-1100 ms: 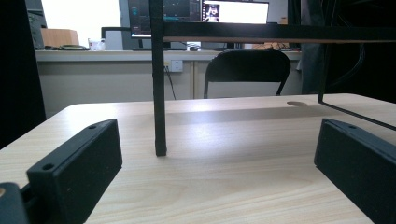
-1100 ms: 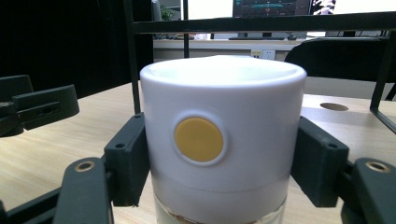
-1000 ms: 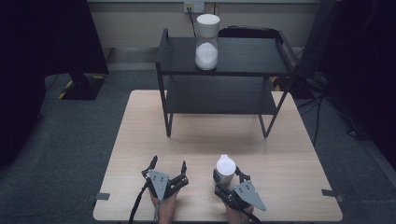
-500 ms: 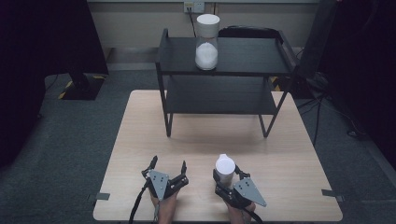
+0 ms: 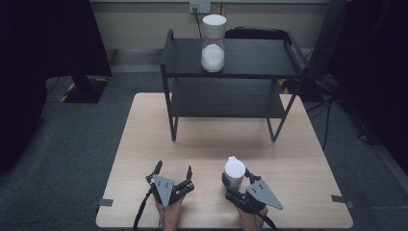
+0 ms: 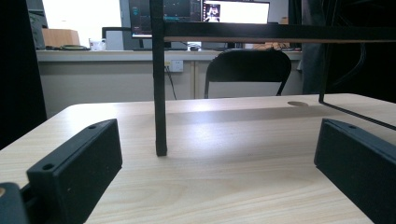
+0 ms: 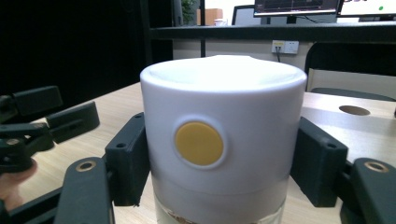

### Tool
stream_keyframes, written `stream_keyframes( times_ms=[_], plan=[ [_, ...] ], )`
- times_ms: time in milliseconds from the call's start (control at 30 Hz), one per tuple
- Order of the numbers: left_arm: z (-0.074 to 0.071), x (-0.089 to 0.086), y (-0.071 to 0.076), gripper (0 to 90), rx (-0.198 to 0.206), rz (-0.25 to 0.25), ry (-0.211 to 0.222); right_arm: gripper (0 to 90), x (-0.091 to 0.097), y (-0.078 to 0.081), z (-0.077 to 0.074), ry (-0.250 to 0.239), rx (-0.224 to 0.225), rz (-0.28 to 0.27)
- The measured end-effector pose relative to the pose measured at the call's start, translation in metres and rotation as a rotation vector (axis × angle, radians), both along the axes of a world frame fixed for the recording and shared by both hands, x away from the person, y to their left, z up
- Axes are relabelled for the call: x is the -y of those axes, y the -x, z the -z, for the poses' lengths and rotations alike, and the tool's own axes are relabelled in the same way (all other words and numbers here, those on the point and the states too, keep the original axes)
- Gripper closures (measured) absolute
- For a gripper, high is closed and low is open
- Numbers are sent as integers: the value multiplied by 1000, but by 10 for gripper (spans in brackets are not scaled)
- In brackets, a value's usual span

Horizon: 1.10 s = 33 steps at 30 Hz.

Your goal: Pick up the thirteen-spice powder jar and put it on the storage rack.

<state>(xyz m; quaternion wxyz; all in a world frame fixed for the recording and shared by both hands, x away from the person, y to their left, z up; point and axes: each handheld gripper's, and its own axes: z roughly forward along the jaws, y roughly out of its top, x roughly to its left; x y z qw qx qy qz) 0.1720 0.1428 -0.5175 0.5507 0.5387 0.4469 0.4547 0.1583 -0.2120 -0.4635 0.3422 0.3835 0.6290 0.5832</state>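
Sitting clamped in the right claw (image 5: pixel 236 179) near the front edge of the worktop (image 5: pixel 144 144): a jar (image 5: pixel 234 171) with a white lid (image 7: pixel 223 112) and a clear body. Showing, in the right gripper view, a round yellow button (image 7: pixel 199 143) on the lid's side, with both black jaws pressing on the lid's flanks. Getting cut off at the bottom of that view, so hardly possible to read the contents beyond a pale glassy strip with a dark fleck. Impossible to tell from the high view whether the jar's base is touching the wood or hanging just above it, being hidden behind the lid and the claw.

Resting just beside it, to the left: the left claw (image 5: pixel 173 172), jaws spread wide with nothing between them. Looking past those jaws in the left gripper view at bare wood and one black leg of the rack (image 6: pixel 159 93).

Standing at the far half of the worktop: a black two-tier rack (image 5: pixel 231 91), lower shelf lying in shadow. Sitting on the top shelf, left of centre: a second jar (image 5: pixel 213 43) with a white lid, partly filled with something white.

Entering from the bottom edge: both hands, largely cropped, with the wrists out of frame.

Fading into darkness on both sides of the room, so hard to make out. Peeking behind the rack: a black chair (image 6: pixel 247 70).
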Motion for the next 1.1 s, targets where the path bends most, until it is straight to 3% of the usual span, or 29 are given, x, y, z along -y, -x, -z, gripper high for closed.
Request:
stream_keyframes(
  times_ms=[133, 400, 600, 900, 1100],
  plan=[
    [0, 1, 0, 4, 1, -7, 0, 302, 6, -1, -4, -18, 5, -23],
    [0, 1, 0, 3, 0, -7, 0, 302, 14, -8, -22, -4, 20, -56],
    [0, 1, 0, 3, 0, -8, 0, 302, 29, -19, -43, 28, 51, -121],
    [0, 2, 0, 3, 0, -11, 0, 302, 55, -43, -75, -8, 50, -227],
    [0, 2, 0, 3, 0, -11, 0, 302, 63, -60, -102, 7, 59, -275]
  ],
)
